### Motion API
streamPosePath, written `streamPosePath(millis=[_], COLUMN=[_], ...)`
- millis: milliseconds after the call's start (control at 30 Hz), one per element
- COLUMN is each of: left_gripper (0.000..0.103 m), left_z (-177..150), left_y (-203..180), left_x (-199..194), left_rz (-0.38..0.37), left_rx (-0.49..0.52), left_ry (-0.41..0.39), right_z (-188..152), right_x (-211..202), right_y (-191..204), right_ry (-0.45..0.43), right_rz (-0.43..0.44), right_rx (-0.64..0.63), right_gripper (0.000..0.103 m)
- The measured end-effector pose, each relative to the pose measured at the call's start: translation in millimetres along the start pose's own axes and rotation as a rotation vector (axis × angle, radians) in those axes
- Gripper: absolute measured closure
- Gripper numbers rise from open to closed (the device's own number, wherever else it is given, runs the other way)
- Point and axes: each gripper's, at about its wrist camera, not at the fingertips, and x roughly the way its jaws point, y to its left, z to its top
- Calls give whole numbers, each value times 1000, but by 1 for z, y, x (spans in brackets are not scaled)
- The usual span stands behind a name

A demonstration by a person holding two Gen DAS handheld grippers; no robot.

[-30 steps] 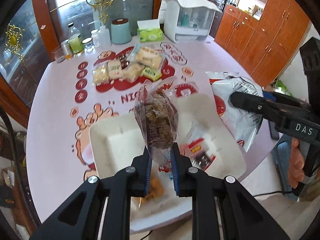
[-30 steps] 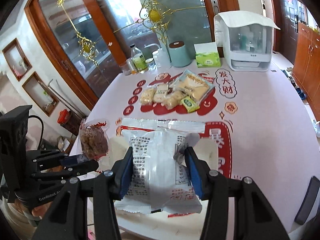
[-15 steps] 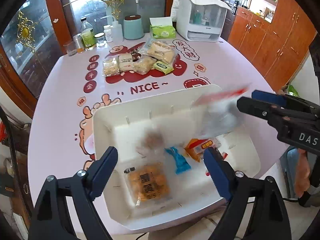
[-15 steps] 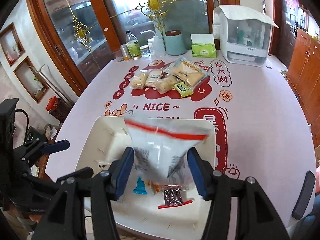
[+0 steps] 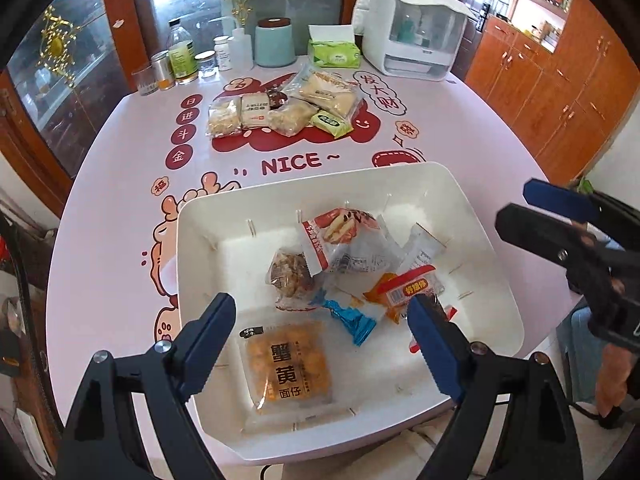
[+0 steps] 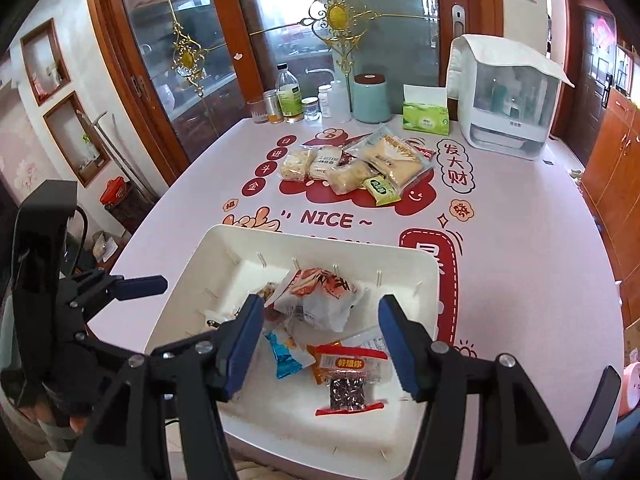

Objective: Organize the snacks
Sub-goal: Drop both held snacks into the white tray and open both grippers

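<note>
Both grippers — left gripper (image 5: 320, 328), right gripper (image 6: 320, 334) — gape empty over the white bin (image 5: 208, 248) at lower centre, several packets inside; the snack pile (image 5: 280, 110) at upper centre of the worktop (image 5: 120, 208) remains.

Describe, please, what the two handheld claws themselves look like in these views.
Both the left claw and the right claw have matte black angular frames with triangular cut-outs, silver screw heads at the joints, and two fingers faced with blue ribbed pads. A thin black cable runs beneath the left one.
</note>
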Motion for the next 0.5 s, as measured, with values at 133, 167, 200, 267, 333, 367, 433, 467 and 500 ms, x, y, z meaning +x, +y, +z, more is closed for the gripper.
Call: streamPosePath(millis=[133,167,200,267,333,367,433,467,500], left_gripper=[16,16,16,16,16,16,16,16,16], left_z=[2,3,4,8,13,16,23,26,30], left_y=[2,2,2,3,4,5,9,11,14], left_x=[-2,-3,-3,-5,-8,-10,-15,-18,-21], left_rz=[6,8,10,15,13,8,-5,-14,-26], left_rx=[-15,-16,-16,-14,-11,-15,-35,-44,-54], left_ry=[-12,-16,-19,-31,-46,-56,-91,-105,-124], right_z=[0,1,1,1,3,4,7,8,11], right_x=[-4,-5,-7,-7,-9,-10,-13,-13,-14], right_y=[-1,-2,-3,-4,-6,-7,-7,-6,-4], right_ry=[-21,-29,-41,-50,-68,-83,-103,-112,-120], right_rz=[-3,1,10,23,40,46,38,34,20], right_rx=[-5,-4,-4,-2,2,3,-2,-7,-20], right_gripper=[43,43,43,43,43,43,43,43,43])
